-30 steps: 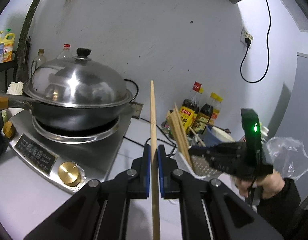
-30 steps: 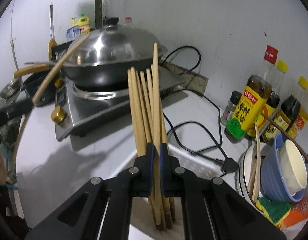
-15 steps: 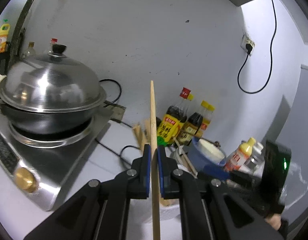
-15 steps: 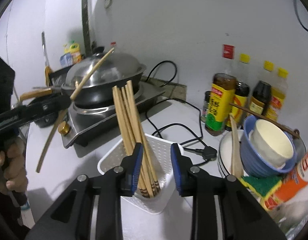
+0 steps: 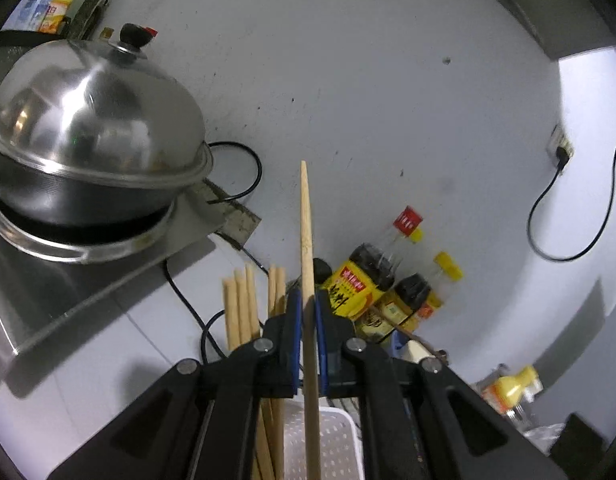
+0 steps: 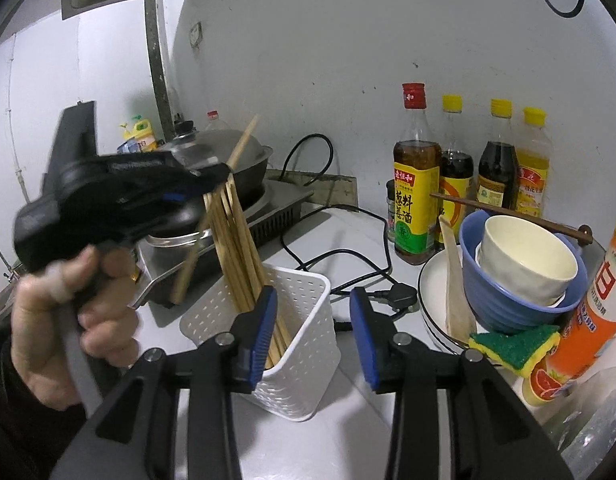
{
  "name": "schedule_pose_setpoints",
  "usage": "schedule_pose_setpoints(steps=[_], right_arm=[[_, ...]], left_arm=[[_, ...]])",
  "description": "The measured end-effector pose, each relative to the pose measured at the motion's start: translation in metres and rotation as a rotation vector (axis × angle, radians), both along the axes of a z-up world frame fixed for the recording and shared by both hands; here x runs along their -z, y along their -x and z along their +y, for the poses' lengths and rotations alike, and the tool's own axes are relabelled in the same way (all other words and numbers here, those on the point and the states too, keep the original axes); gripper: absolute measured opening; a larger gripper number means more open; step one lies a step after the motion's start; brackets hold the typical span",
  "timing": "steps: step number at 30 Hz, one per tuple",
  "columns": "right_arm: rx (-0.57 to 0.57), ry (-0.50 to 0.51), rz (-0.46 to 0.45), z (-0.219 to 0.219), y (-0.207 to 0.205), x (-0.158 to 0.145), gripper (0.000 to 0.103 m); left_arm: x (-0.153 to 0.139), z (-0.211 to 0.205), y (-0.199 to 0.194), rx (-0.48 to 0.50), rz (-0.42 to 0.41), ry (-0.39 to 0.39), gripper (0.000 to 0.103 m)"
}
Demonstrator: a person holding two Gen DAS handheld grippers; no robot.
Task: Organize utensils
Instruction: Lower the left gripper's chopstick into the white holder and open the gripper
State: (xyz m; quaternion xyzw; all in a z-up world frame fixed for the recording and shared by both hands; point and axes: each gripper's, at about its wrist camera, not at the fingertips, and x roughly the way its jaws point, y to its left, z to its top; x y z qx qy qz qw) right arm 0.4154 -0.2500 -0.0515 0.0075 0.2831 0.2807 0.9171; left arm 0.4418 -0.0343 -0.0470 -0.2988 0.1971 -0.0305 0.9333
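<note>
Your left claw [image 5: 307, 334] is clamped on a single wooden chopstick [image 5: 307, 248]. The stick runs between the blue pads and stands nearly upright in the left wrist view, tip high against the wall, lower end passing down over the white basket [image 5: 332, 440]. In the right wrist view the same claw [image 6: 218, 172], held in your left hand [image 6: 68, 320], sits above and left of the basket [image 6: 304, 364], and the chopstick [image 6: 212, 216] slants from upper right to lower left, its lower end outside the basket by the stove [image 6: 276, 208].

Your right claw [image 6: 312, 332] stands with its jaws apart and nothing pressed between the pads. The basket's far corner lies in the gap between them. The bundle of chopsticks [image 6: 238, 248] leans in the basket's left part, just behind the left finger [image 6: 264, 328]; whether that pad touches the bundle cannot be told. From the left wrist view the bundle [image 5: 240, 308] rises just left of the held stick.

The basket stands on the white desk [image 6: 348, 432]. To its right: a plate [image 6: 428, 292] with a wooden spatula [image 6: 454, 280], a blue bowl [image 6: 504, 300] holding a cream cup [image 6: 524, 260], and a green-yellow sponge [image 6: 512, 344]. Sauce bottles [image 6: 416, 184] line the wall. A covered wok [image 5: 88, 128] sits on the stove at left.
</note>
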Motion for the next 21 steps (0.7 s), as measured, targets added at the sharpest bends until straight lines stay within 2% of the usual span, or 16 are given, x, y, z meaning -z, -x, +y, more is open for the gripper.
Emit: schedule_pose_setpoints(steps=[3, 11, 19, 20, 21], right_arm=[[0.007, -0.026, 0.005, -0.007, 0.0, 0.001, 0.036], [0.021, -0.061, 0.019, -0.018, 0.001, 0.004, 0.036], [0.016, -0.055, 0.005, -0.018, 0.006, 0.001, 0.036], [0.015, -0.054, 0.004, -0.017, 0.007, 0.001, 0.036], [0.015, -0.054, 0.004, -0.017, 0.007, 0.001, 0.036]], left_arm=[[0.014, -0.011, -0.004, -0.019, 0.018, 0.001, 0.006], [0.036, -0.028, 0.001, -0.082, -0.03, -0.034, 0.006], [0.043, -0.042, 0.008, -0.045, -0.005, -0.069, 0.006], [0.042, -0.043, 0.009, -0.038, -0.006, -0.071, 0.007], [0.041, -0.044, 0.012, -0.029, -0.012, -0.083, 0.013]])
